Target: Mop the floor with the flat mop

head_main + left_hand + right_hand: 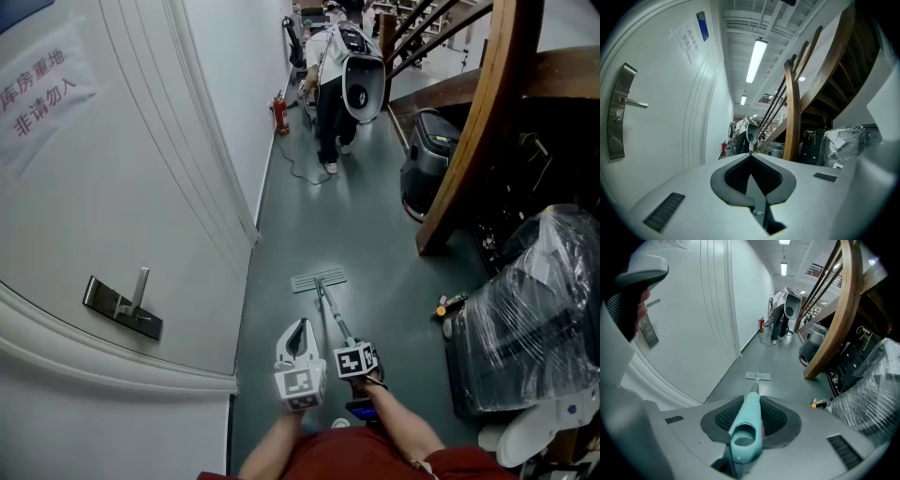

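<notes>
Mop held one-handed; right gripper has its fingers clamped on the teal grip at the pole's top end, with the grip's hollow end sticking out behind the fingers; left gripper has its fingers closed tip to tip on nothing, held just left of the right fingers, pointing down the corridor, not touching the pole. Mop head lies flat on the grey floor, well ahead of the right fingertips and below them, near the white door off to the left of both sets of fingers; wooden stair beam and plastic-wrapped bundle sit off to the right of the fingers, apart from the head.

Handling, as a guess: light thing, thin stiff pole, smooth plastic grip that could turn or slip in the pads; gripped at the very end, the head is a long lever away, so it will likely wobble or twist at its joint when pushed; a second hold with the left fingers lower on the bare pole, ahead of the right fingers, would probably steady it; firm squeeze looks fine, nothing fragile.

Pointing: the pole's long axis runs from the right fingers forward and down to the head, leaning slightly left in the head view; the head's own long side lies crosswise to the pole, across the corridor; person stands far beyond the head, well apart.
</notes>
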The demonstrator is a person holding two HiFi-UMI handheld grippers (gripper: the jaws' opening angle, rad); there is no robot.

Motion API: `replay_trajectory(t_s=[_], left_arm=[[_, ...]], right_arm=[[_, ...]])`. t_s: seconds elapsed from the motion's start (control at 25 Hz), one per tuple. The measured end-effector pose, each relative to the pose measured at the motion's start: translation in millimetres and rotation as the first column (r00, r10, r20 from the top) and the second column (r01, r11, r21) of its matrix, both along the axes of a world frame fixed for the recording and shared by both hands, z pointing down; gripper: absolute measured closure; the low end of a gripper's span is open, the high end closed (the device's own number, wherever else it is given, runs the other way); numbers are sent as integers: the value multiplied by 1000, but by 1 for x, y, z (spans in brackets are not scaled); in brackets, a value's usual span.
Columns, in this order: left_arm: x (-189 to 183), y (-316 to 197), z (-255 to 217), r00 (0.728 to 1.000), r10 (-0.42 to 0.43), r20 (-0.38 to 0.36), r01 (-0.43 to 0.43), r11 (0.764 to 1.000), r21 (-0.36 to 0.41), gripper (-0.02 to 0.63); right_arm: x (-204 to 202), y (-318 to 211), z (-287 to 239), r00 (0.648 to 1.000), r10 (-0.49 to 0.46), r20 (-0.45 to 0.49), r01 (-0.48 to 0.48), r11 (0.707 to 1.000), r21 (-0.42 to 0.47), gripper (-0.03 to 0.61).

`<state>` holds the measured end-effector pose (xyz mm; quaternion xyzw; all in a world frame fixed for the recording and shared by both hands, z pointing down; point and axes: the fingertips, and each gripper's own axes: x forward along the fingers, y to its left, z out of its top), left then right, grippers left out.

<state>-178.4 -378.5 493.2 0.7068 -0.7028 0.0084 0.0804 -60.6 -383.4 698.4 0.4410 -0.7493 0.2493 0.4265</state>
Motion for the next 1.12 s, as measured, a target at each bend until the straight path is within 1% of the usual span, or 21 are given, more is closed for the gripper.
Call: replay_trajectory(t_s=[0.36, 0.76, 0.92, 1.12], left_arm=[[-53, -51, -6, 999, 30, -12, -30, 1000, 9, 598], [-128, -101, -4, 998, 56, -14, -56, 998, 8, 598], [-142, -121, -6, 998, 62, -18, -62, 998, 11, 598], [-144, -154, 0, 998, 60, -9, -60, 998, -2, 598]], right_arm=[[-47, -49, -6, 999, 34, -6, -34, 999, -7, 460], [-110, -102, -6, 997, 77, -20, -77, 997, 0, 460], [-121, -121, -6, 996, 89, -16, -89, 996, -1, 460], [-126, -157, -5, 996, 86, -9, -86, 996, 1, 460]])
